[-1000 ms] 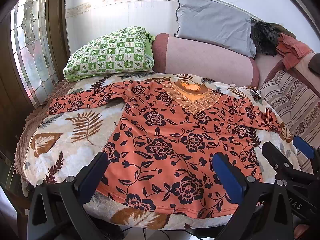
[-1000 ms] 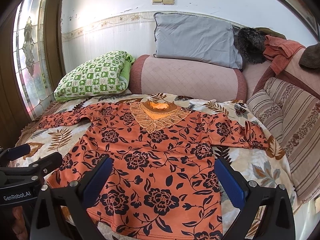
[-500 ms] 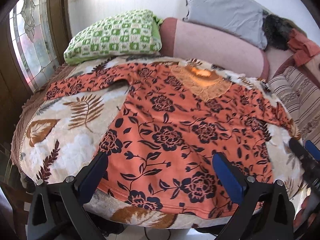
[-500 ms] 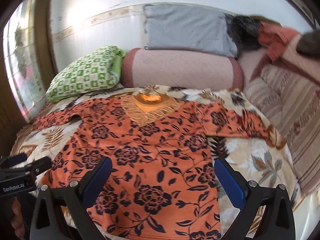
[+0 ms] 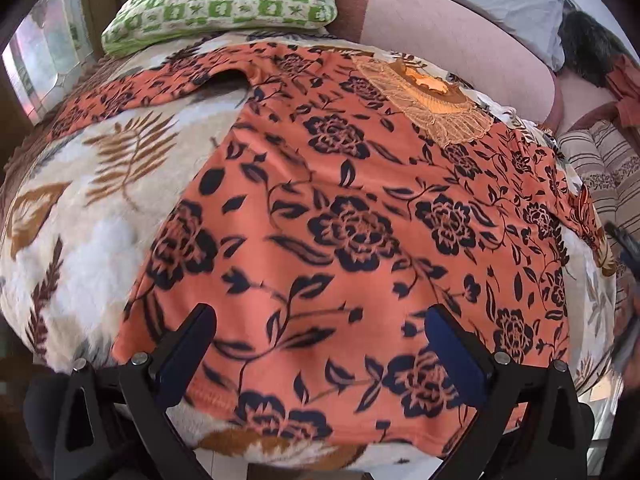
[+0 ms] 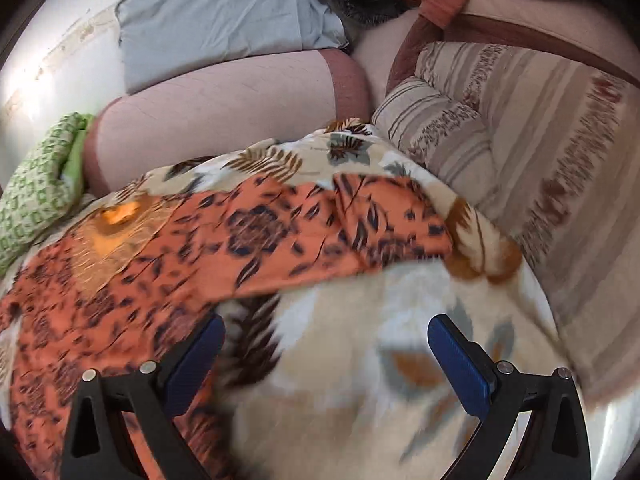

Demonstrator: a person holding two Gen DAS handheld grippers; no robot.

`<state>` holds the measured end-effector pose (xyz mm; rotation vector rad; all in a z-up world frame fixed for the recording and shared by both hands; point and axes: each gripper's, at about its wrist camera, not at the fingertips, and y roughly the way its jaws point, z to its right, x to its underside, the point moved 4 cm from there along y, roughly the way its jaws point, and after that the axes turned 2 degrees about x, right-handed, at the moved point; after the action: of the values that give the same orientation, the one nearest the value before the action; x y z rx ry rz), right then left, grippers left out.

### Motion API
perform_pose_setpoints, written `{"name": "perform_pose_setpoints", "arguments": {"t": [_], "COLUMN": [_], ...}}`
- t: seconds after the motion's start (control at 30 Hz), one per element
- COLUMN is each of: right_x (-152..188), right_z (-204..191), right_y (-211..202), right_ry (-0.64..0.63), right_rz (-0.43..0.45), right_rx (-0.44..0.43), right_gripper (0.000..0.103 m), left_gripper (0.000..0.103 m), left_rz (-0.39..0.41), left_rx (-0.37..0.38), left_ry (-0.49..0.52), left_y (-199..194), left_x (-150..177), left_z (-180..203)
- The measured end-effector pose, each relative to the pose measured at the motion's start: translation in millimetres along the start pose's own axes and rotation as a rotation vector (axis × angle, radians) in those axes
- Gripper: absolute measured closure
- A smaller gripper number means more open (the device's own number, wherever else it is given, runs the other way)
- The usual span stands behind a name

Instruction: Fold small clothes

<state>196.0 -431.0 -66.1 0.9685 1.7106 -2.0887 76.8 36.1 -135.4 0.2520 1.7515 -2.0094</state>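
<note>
An orange top with dark flowers (image 5: pixel 340 220) lies spread flat, front up, on a leaf-patterned blanket (image 5: pixel 80 220). Its lace collar (image 5: pixel 436 100) points toward the cushions and both sleeves are stretched out. My left gripper (image 5: pixel 320 356) hovers open above the hem, nothing between its blue pads. My right gripper (image 6: pixel 326 364) is open over bare blanket (image 6: pixel 340 360), beside the right side of the orange top (image 6: pixel 120 280), below the right sleeve (image 6: pixel 340 224). The right gripper shows as a blurred dark shape (image 5: pixel 626 248) at the edge of the left wrist view.
A green checked pillow (image 5: pixel 224 4) and a pink bolster (image 5: pixel 452 36) line the far side, with a grey pillow (image 6: pixel 224 16) behind. Striped cushions (image 6: pixel 500 128) stand on the right. A stained-glass window (image 5: pixel 44 60) is at the left. The blanket drops off at the near edge.
Both grippers have moved in closer and lower over the bed. The right one has swung right, off the top's body toward the right sleeve. The top itself has not moved.
</note>
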Motion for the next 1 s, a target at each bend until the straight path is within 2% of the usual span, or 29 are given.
{"name": "perform_pose_setpoints", "arguments": {"t": [0.07,0.13,0.2,0.23,0.3,0.33,0.37,0.4,0.5,0.57,0.7,0.83,0.93,0.97,1.0], "right_x": [-17.9,-32.0,-44.0,-46.6,-42.3,-38.7,-39.7,-41.3,-47.2,-53.2,-77.1,-108.9,-124.0,-125.4,-126.8], "right_z": [3.4,5.4,7.0,10.3,19.7,27.2,32.0,38.1,50.6,58.9,55.7,0.2,-80.5,-101.8,-138.0], "right_y": [28.2,60.0,90.2,106.5,130.9,140.3,142.8,139.6,125.9,114.4,72.0,27.5,-8.9,-14.7,-23.5], "right_ry": [-0.006,-0.016,-0.044,-0.053,-0.037,-0.002,0.024,0.063,0.154,0.213,0.31,0.3,0.287,0.275,0.255], "right_rz": [-0.015,-0.053,-0.084,-0.119,-0.211,-0.251,-0.251,-0.24,-0.223,-0.208,-0.134,-0.08,-0.103,-0.114,-0.132], "right_rx": [0.019,0.056,0.114,0.154,0.161,0.138,0.123,0.1,0.01,-0.035,-0.209,-0.406,-0.624,-0.671,-0.743], "right_gripper": [0.001,0.008,0.026,0.031,0.065,0.066,0.068,0.075,0.083,0.084,0.084,0.084,0.084,0.084,0.084], "left_gripper": [0.0,0.0,0.0,0.0,0.0,0.0,0.0,0.0,0.0,0.0,0.0,0.0,0.0,0.0,0.0], "left_rz": [0.022,0.048,0.049,0.036,0.008,0.001,0.002,0.007,0.023,0.031,0.055,0.077,0.092,0.098,0.101], "left_rx": [0.004,0.019,0.029,0.036,0.043,0.045,0.047,0.048,0.051,0.06,0.081,0.088,0.092,0.094,0.094], "left_ry": [0.015,0.026,0.025,0.021,0.009,0.002,-0.001,-0.003,-0.007,-0.02,-0.043,-0.062,-0.085,-0.091,-0.095], "left_y": [0.0,1.7,8.2,13.9,23.2,26.6,27.7,28.6,29.5,29.2,25.4,22.4,19.3,17.6,16.2], "left_x": [-8.0,-16.6,-24.7,-27.1,-29.3,-29.4,-29.1,-28.7,-27.9,-27.2,-27.1,-29.2,-29.2,-28.5,-28.0], "left_z": [4.3,7.0,7.3,6.3,2.7,0.8,-0.8,-2.6,-10.5,-16.6,-27.0,-39.7,-49.0,-53.0,-55.9]}}
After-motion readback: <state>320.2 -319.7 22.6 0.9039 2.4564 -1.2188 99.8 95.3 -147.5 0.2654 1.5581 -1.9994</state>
